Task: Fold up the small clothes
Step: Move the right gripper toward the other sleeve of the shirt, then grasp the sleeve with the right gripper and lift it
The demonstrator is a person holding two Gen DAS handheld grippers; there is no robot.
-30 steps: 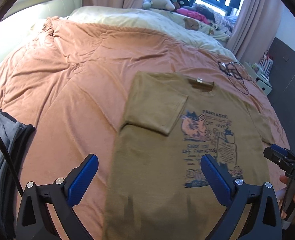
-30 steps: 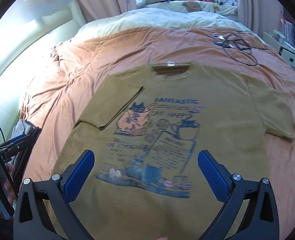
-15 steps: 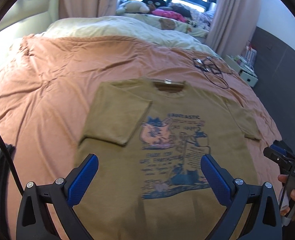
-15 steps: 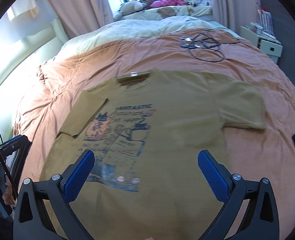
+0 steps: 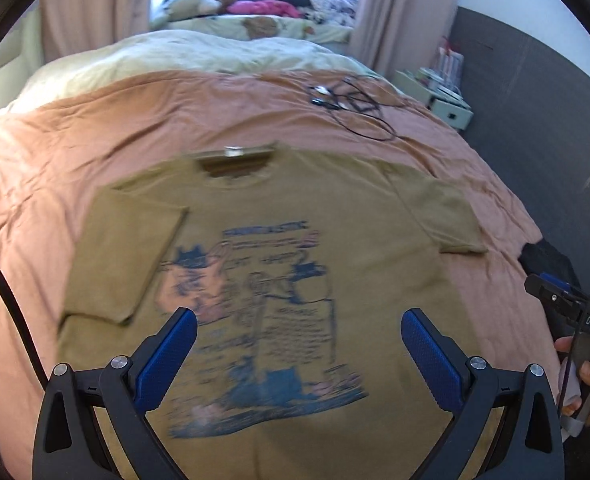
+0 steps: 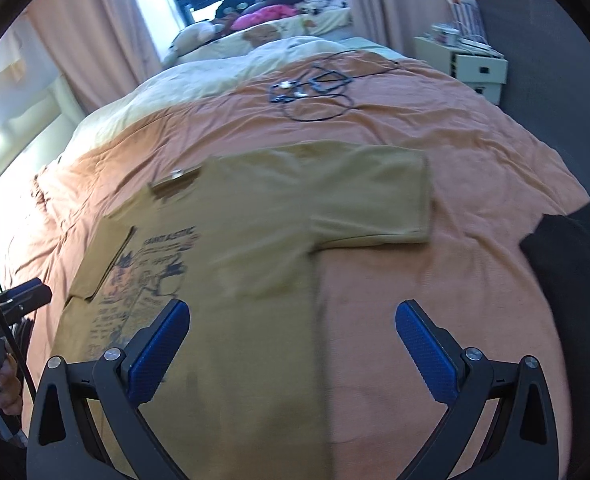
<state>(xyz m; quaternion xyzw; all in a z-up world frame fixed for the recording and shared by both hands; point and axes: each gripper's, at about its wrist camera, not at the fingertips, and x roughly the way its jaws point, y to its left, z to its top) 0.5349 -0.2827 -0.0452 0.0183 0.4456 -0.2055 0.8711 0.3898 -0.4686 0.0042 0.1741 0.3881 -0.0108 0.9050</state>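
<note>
Orange bedspread [image 5: 95,140] fills both my views, stretching away ahead of the claws. On it the mustard T-shirt [image 5: 335,208] lies flat, print up, directly under my left gripper [image 5: 299,354] and ahead-left of my right gripper [image 6: 293,342]. One sleeve [image 5: 123,256] is folded in over the chest; the other sleeve [image 6: 379,200] is spread out ahead of my right claw. Both claws hang spread wide, holding nothing. Black garment [image 6: 575,264] sits off to my right. Tangled cable [image 6: 315,92] lies far ahead.
</note>
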